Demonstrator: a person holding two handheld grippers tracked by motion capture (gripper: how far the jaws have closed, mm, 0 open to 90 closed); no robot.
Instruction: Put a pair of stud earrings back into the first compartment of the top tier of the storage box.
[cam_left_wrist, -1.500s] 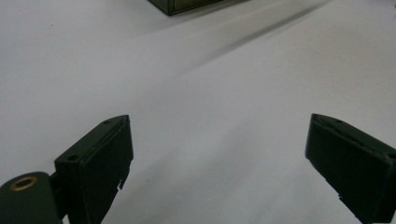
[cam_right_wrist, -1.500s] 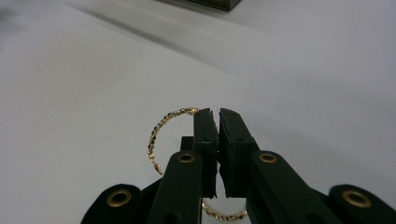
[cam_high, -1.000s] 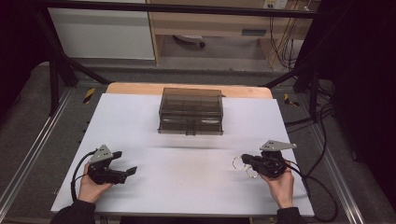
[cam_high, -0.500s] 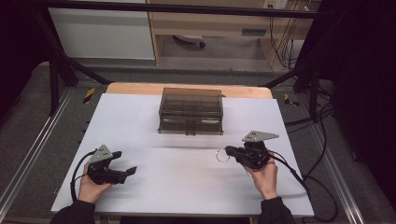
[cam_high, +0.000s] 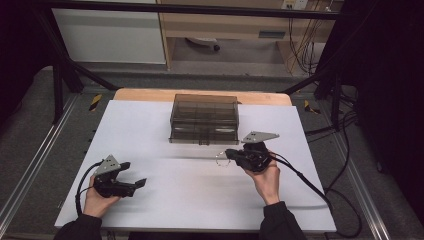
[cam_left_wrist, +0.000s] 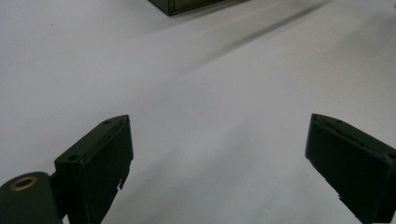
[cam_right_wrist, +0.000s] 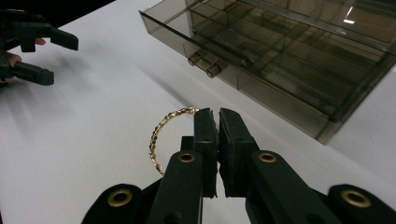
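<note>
Right gripper (cam_right_wrist: 217, 116) has its two black jaws pressed nearly together on a thin gold chain bracelet (cam_right_wrist: 161, 130), which curves out to the left of the jaw tips above the white table (cam_right_wrist: 93, 154). In the high view this gripper (cam_high: 227, 154) sits just in front of a smoked transparent drawer box (cam_high: 204, 119), the bracelet (cam_high: 220, 159) hanging at its tips, near the box's front edge but apart from it. The box (cam_right_wrist: 289, 60) shows several inner compartments and two small round knobs on its front. Left gripper (cam_high: 137, 184) rests low at the near left of the table (cam_high: 150, 130), well apart from the box, its jaws spread wide with bare tabletop between them (cam_left_wrist: 219, 154).
</note>
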